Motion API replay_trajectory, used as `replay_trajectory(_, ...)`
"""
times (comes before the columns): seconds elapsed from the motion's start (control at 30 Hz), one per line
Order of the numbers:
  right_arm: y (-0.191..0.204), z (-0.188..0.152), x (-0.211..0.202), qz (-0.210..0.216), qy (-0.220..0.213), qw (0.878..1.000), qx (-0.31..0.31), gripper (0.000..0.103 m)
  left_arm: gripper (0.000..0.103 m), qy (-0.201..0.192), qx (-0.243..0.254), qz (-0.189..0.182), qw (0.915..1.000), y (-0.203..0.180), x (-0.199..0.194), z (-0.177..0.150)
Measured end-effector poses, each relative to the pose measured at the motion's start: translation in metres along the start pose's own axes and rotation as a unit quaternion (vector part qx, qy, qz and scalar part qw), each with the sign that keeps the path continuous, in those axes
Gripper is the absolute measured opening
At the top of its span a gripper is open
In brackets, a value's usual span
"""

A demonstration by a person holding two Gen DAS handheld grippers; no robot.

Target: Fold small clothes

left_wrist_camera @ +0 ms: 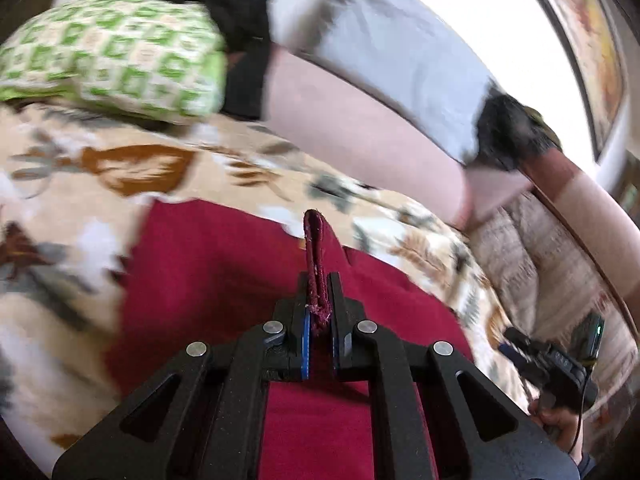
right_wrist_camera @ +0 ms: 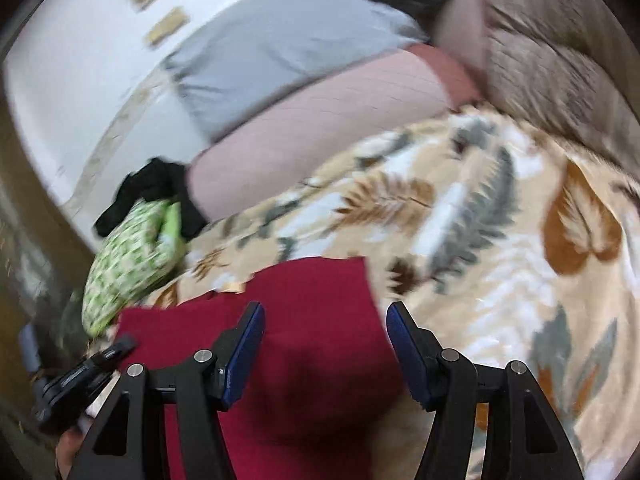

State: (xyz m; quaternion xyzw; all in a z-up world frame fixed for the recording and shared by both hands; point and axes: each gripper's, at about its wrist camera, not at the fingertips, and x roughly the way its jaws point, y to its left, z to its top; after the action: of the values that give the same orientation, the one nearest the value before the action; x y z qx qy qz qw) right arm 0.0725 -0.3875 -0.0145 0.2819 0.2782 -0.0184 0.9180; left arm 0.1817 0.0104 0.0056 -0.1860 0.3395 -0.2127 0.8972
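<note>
Leaf-print blanket [right_wrist_camera: 500, 240] under red cloth [left_wrist_camera: 224, 280], left tool [left_wrist_camera: 319, 292] pinching its edge, right tool [right_wrist_camera: 325, 320] agape.

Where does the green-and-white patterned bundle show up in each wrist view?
Left wrist: the green-and-white patterned bundle lies at upper left, on the leaf-print blanket, beyond the red cloth that the left gripper pinches.
Right wrist: the bundle sits at mid left, just past the red cloth's far left corner; the right gripper hangs open over the cloth.
Shared landmark: the black garment touching the bundle's far side.
</note>
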Motion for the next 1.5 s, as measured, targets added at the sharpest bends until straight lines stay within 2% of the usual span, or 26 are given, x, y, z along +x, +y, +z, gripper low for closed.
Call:
replay_trajectory(0.1,-0.017,-0.001,0.011,-0.008,0.025,0.999,0.046,0.061,0.006,0.017,-0.042,0.058,0.9973,0.029,0.007,-0.001)
replay_trajectory(0.2,-0.016,-0.003,0.015,-0.015,0.031,0.999,0.038,0.061,0.006,0.075,-0.084,0.115,0.9869,0.052,0.022,-0.015)
replay_trajectory(0.27,-0.014,-0.002,0.014,-0.020,0.026,0.999,0.025,0.061,0.006,0.082,-0.095,0.116,0.9853,0.055,0.021,-0.022)
replay_trajectory(0.43,-0.020,0.001,0.015,-0.041,0.020,0.999,0.022,0.061,0.011,0.059,-0.053,0.158,0.9842,0.041,0.007,-0.023)
replay_trajectory(0.5,-0.018,0.003,0.017,-0.049,0.019,0.999,0.015,0.061,0.011,0.028,-0.059,0.184,0.9808,0.046,-0.006,-0.019)
replay_trajectory(0.57,-0.008,0.006,0.019,-0.065,0.011,0.998,-0.019,0.061,0.012,-0.010,-0.067,0.202,0.9771,0.048,-0.020,-0.014)
replay_trajectory(0.6,0.004,0.008,0.022,-0.070,0.003,0.996,-0.058,0.061,0.012,-0.039,-0.069,0.189,0.9788,0.045,-0.029,-0.010)
replay_trajectory(0.67,0.033,0.009,0.028,-0.047,-0.007,0.988,-0.147,0.061,0.012,-0.054,-0.042,0.140,0.9878,0.031,-0.031,-0.008)
replay_trajectory(0.73,0.059,0.004,0.037,-0.001,0.004,0.976,-0.219,0.061,0.012,-0.015,-0.003,0.095,0.9954,0.014,-0.012,-0.011)
replay_trajectory(0.8,0.077,-0.008,0.058,0.029,0.054,0.961,-0.269,0.061,0.012,0.049,0.019,0.095,0.9941,0.006,0.019,-0.022)
replay_trajectory(0.87,0.080,-0.024,0.090,-0.010,0.099,0.948,-0.302,0.061,0.012,0.115,0.005,0.127,0.9852,0.018,0.048,-0.036)
replay_trajectory(0.9,0.071,-0.034,0.117,-0.044,0.148,0.940,-0.303,0.062,0.011,0.121,-0.014,0.125,0.9846,0.028,0.052,-0.040)
replay_trajectory(0.93,0.061,-0.038,0.126,-0.043,0.151,0.944,-0.290,0.062,0.009,0.111,-0.029,0.117,0.9865,0.033,0.047,-0.039)
replay_trajectory(0.97,0.056,-0.036,0.125,-0.031,0.131,0.951,-0.280,0.062,0.008,0.116,-0.037,0.119,0.9854,0.035,0.045,-0.036)
replay_trajectory(1.13,0.063,-0.026,0.110,-0.042,0.129,0.954,-0.267,0.061,0.008,0.117,-0.058,0.116,0.9846,0.043,0.036,-0.035)
replay_trajectory(1.2,0.076,-0.018,0.095,-0.012,0.096,0.962,-0.254,0.061,0.008,0.115,-0.048,0.126,0.9842,0.038,0.038,-0.034)
replay_trajectory(1.27,0.085,-0.014,0.087,0.010,0.069,0.965,-0.253,0.065,0.008,0.112,-0.030,0.137,0.9838,0.032,0.039,-0.037)
replay_trajectory(1.3,0.084,-0.017,0.099,0.001,0.094,0.963,-0.253,0.069,0.008,0.110,-0.019,0.141,0.9837,0.029,0.039,-0.038)
replay_trajectory(1.37,0.076,-0.036,0.137,-0.019,0.172,0.951,-0.257,0.071,0.008,0.108,-0.009,0.147,0.9831,0.026,0.045,-0.040)
replay_trajectory(1.4,0.076,-0.043,0.137,-0.016,0.142,0.951,-0.273,0.074,0.008,0.107,-0.004,0.148,0.9832,0.026,0.044,-0.040)
replay_trajectory(1.5,0.087,-0.035,0.134,-0.028,0.150,0.950,-0.274,0.073,0.008,0.110,-0.009,0.137,0.9845,0.029,0.046,-0.038)
